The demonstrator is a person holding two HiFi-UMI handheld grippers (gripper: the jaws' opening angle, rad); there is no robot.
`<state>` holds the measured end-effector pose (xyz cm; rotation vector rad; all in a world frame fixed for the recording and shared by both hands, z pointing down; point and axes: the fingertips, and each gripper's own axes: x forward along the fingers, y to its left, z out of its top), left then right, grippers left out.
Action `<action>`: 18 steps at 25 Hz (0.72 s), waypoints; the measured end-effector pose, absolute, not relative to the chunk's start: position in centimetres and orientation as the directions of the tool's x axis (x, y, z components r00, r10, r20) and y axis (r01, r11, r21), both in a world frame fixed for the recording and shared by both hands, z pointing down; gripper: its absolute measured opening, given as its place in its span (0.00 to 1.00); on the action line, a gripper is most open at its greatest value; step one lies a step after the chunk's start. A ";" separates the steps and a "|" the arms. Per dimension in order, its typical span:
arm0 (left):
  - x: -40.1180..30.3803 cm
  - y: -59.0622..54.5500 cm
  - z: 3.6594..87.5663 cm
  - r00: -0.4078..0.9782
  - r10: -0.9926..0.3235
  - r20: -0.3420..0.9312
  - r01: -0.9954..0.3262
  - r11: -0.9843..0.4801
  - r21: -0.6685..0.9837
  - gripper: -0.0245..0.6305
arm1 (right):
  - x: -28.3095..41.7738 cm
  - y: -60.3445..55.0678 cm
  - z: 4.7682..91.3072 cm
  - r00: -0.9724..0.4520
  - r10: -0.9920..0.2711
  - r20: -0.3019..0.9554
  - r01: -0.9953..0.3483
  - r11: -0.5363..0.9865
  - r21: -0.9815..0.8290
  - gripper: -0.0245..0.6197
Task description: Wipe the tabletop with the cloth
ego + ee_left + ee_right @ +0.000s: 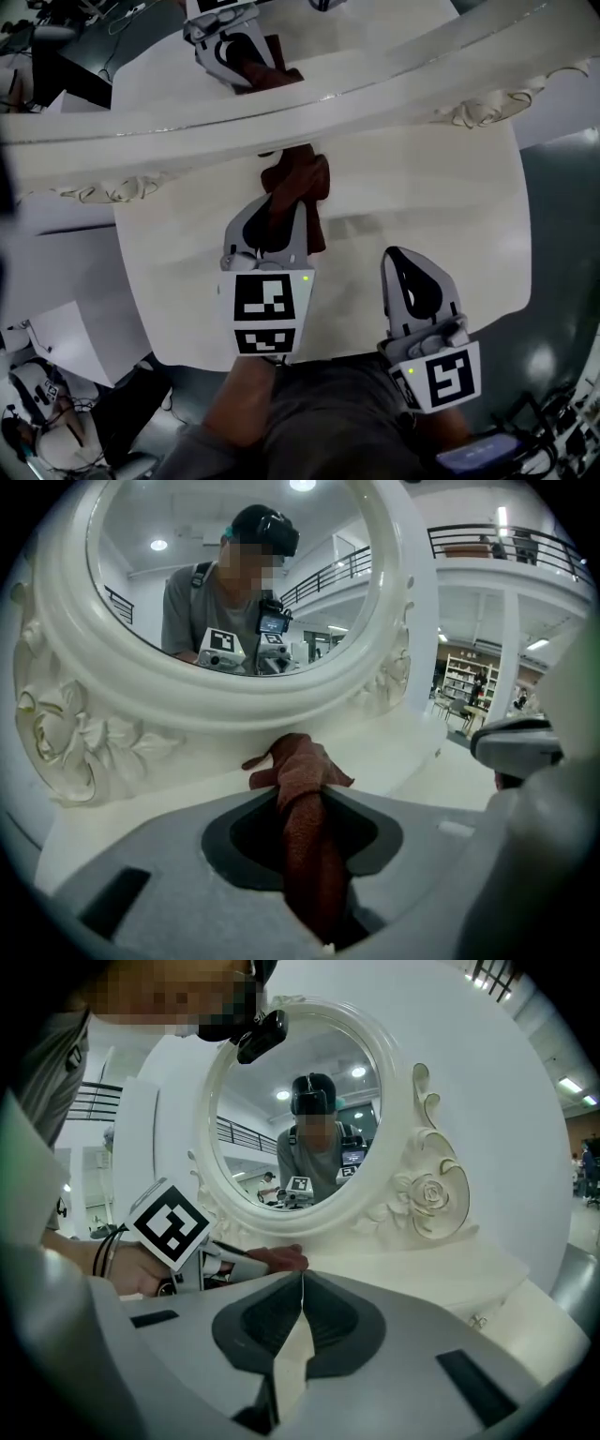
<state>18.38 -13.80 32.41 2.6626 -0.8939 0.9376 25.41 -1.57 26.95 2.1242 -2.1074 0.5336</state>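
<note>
A reddish-brown cloth [300,187] lies bunched on the white tabletop [431,206], right under the mirror's lower frame. My left gripper [281,202] is shut on the cloth, and the left gripper view shows the cloth [305,808] pinched between the jaws with its end spilling out toward the frame. My right gripper [401,255] hovers over the table's near right part, its tips touching, nothing between them [300,1274]. The cloth's tip [277,1258] shows left of it in the right gripper view.
A white ornate oval mirror frame [234,127] crosses the table's far side, and its glass reflects the left gripper and the cloth [248,61]. Carved roses [433,1194] decorate the frame's base. The table's near edge [356,349] is close to the person's body.
</note>
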 end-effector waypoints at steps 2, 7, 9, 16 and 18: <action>18.7 -13.9 32.6 0.622 -0.482 0.617 -0.595 -0.803 -0.027 0.22 | 25.5 -1.9 27.4 -0.029 -0.947 0.319 -0.985 -0.028 -0.173 0.06; 18.5 -14.2 33.0 0.621 -0.481 0.619 -0.612 -0.791 -0.002 0.22 | 24.8 -2.7 27.9 -0.062 -0.944 0.324 -0.985 0.004 -0.175 0.06; 17.8 -14.5 33.0 0.619 -0.483 0.619 -0.618 -0.786 0.004 0.22 | 24.2 -3.1 28.0 -0.069 -0.943 0.326 -0.985 0.013 -0.173 0.06; 14.5 -15.8 33.0 0.622 -0.485 0.614 -0.636 -0.771 0.035 0.22 | 20.9 -4.6 27.8 -0.102 -0.936 0.336 -0.985 0.049 -0.164 0.06; 13.6 -16.2 33.0 0.622 -0.488 0.613 -0.641 -0.766 0.041 0.22 | 19.9 -5.2 27.8 -0.114 -0.934 0.339 -0.985 0.062 -0.159 0.06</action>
